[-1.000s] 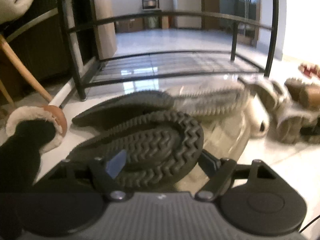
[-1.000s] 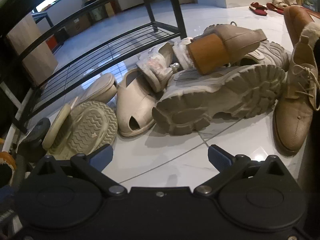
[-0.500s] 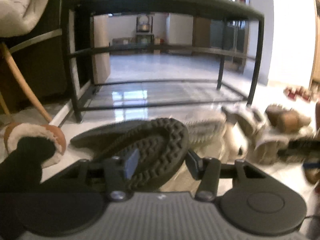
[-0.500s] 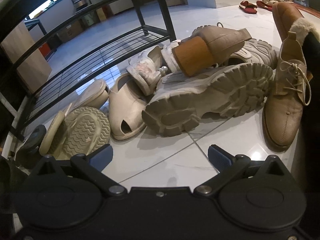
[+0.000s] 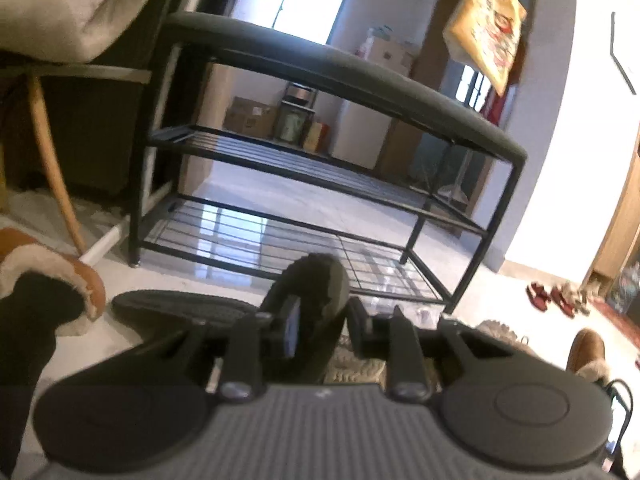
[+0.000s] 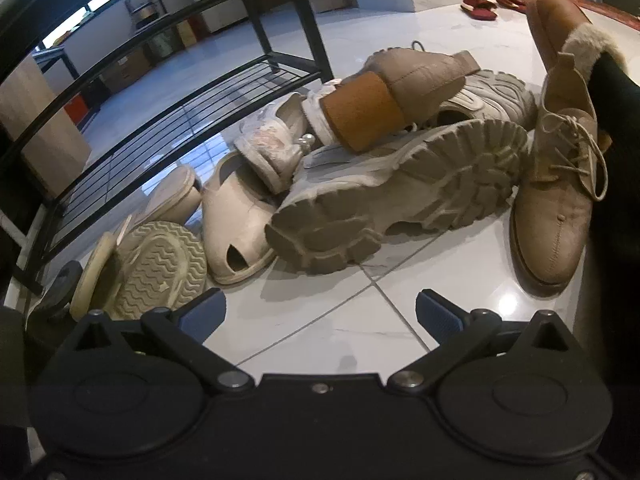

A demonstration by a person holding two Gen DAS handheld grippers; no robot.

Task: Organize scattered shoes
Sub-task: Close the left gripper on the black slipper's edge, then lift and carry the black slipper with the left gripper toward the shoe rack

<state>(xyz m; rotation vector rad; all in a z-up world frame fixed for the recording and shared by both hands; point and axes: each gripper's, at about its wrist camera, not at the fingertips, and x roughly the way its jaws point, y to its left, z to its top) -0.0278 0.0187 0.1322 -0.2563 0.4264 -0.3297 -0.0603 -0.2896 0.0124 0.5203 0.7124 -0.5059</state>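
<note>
Holding a dark slipper [image 5: 316, 300] between closed jaws, our left gripper [image 5: 322, 326] is at lower centre, before the shoe rack [image 5: 344, 80]; our right gripper [image 6: 320, 314] stays open over the floor, below the shoe pile [image 6: 400, 192].

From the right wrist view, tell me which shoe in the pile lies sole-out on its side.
The chunky grey sneaker at the pile's centre: its deep-lugged sole faces the camera. The tan lace-up shoe beside it stands upright on the floor.
</note>
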